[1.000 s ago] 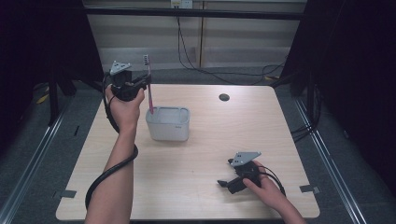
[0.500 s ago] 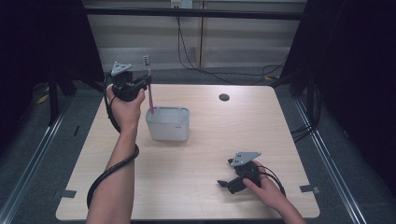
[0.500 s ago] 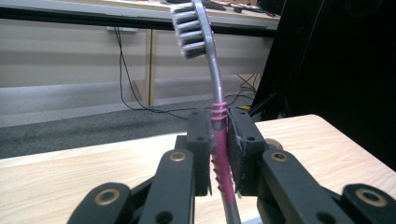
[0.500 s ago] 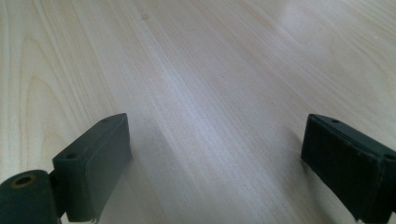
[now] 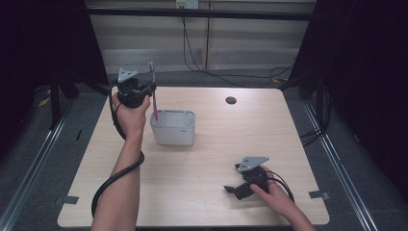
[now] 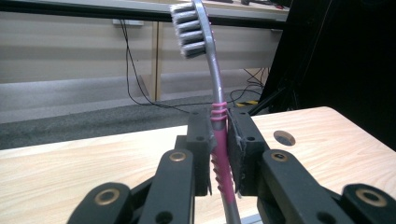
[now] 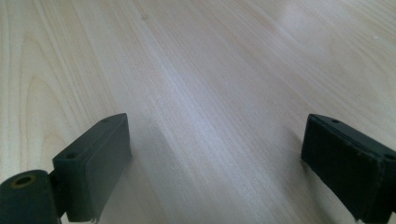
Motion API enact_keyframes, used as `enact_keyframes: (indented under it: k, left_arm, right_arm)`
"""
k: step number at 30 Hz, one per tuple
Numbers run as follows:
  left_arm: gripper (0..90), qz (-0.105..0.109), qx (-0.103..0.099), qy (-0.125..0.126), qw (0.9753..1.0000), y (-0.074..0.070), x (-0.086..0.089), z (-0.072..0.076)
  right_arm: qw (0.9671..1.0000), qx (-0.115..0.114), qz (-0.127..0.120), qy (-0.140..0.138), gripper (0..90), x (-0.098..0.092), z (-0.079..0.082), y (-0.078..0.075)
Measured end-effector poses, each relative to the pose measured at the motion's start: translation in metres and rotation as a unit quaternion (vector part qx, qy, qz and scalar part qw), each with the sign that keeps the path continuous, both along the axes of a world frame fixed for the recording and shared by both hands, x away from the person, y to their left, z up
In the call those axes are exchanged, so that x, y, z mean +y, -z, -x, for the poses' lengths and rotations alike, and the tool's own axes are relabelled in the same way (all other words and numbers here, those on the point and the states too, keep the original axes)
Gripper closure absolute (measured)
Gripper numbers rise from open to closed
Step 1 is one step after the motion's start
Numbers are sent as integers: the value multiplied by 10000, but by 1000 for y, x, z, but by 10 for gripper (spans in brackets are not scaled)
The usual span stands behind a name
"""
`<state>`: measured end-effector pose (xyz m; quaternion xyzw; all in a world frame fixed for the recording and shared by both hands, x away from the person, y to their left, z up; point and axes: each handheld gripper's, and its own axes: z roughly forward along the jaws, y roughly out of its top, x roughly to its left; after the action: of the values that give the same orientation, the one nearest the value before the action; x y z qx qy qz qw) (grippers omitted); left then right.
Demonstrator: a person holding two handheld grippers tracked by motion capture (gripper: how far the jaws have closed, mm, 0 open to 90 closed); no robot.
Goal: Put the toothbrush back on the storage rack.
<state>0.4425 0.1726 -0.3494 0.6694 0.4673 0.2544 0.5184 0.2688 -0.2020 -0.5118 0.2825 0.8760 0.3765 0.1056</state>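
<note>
One toothbrush (image 6: 219,140) is in your left gripper (image 6: 218,154). It has a pink handle with little ridges, a grey neck and grey and white bristles at the top. It stands almost straight up, with the head leaning a bit to one side. The two jaws are pressed tight on the pink part, one on each side.

In the high view, you hold the toothbrush (image 5: 154,94) up in the air at the far left of the table (image 5: 211,192). Its bottom tip points down at the left rim of the grey bin (image 5: 173,128). You cannot tell if the tip touches the rim. Your left gripper (image 5: 142,90) is just beside the bin, on its left.

The bin sits on the left half of the table, away from every edge. There is lots of bare wood to its right and in front of it. A small dark hole (image 5: 231,100) is near the far edge.

Your right gripper (image 5: 235,189) rests low on the table near the front right corner, well apart from the bin. Its jaws are spread wide with nothing between them, just wood (image 7: 210,93).
</note>
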Motion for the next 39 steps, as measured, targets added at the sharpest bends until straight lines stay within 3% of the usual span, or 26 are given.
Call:
enact_keyframes:
  k: [9, 25, 39]
  left_arm:
    - [797, -111, 13, -35, 9999, 6, 0, -1]
    - [795, 12, 52, -124, 9999, 21, 0, 4]
    - [795, -124, 56, -88, 9999, 30, 1, 12]
  right_arm:
    - [10000, 19, 0, 7, 77, 0, 0, 0]
    - [10000, 21, 7, -2, 77, 0, 0, 0]
    - [10000, 22, 3, 7, 77, 0, 0, 0]
